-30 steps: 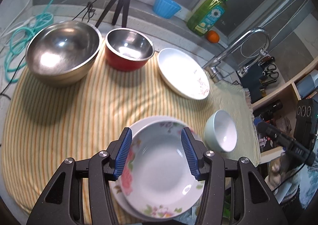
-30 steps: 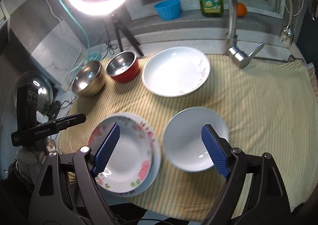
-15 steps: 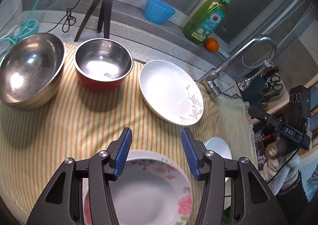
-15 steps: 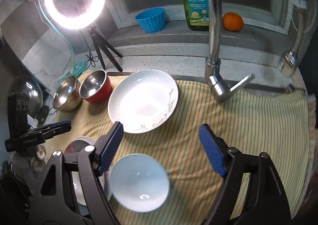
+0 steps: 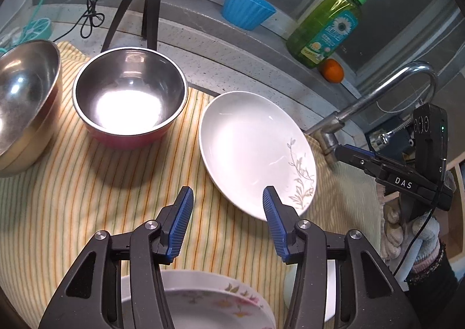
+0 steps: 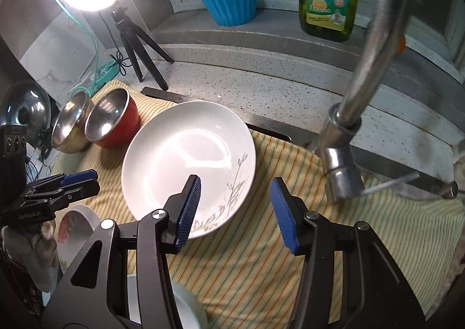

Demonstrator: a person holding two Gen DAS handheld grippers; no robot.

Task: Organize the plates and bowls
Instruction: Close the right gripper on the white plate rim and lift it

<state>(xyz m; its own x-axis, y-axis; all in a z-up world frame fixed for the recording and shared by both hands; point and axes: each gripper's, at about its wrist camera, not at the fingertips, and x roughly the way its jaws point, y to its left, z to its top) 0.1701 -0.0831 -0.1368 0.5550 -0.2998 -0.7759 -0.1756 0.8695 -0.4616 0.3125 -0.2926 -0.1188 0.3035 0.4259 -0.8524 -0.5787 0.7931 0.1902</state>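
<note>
Right wrist: right hand-held gripper [image 6: 235, 209], empty, narrowed, advanced over white plate [image 6: 186, 160] edge.

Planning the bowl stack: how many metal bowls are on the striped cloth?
2: a large plain steel bowl at the cloth's far-left edge, and a red-sided steel bowl right beside it. None seem hidden.

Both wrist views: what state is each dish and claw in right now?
Leaf-pattern plate: upright, empty, on the cloth, ungripped.
Red bowl: upright, empty.
Steel bowl: upright, empty.
Floral plates: stacked, mostly hidden.
Left claw: open, empty, just been closing.
Right claw: open around the plate's rim, just been closing.
</note>
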